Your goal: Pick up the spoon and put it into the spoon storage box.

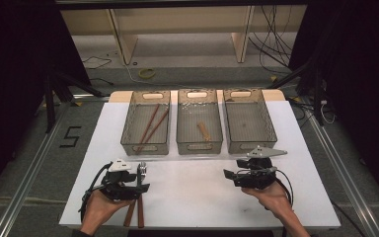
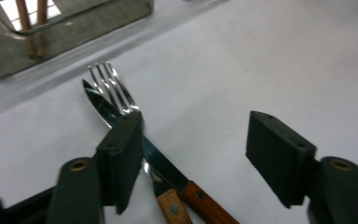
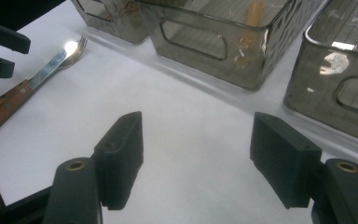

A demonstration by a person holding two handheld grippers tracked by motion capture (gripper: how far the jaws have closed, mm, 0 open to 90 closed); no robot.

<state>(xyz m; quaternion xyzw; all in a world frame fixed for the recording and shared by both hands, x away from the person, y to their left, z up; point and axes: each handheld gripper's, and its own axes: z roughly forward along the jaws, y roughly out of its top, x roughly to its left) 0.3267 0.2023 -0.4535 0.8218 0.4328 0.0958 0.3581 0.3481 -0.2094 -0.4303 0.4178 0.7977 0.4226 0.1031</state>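
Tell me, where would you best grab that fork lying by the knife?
Probably by its wooden handle, coming from above with the left gripper: the fork lies flat on the white table, its metal neck crossing under the knife, so that end is crowded.

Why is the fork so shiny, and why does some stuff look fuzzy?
In the right gripper view, light glares off the fork as a white spot, and another bright patch sits on the right-hand basket. In the left gripper view, the fork's tines and the knife blade gleam, while the near jaws look soft and blurry. The high view is dim, with dark surroundings.
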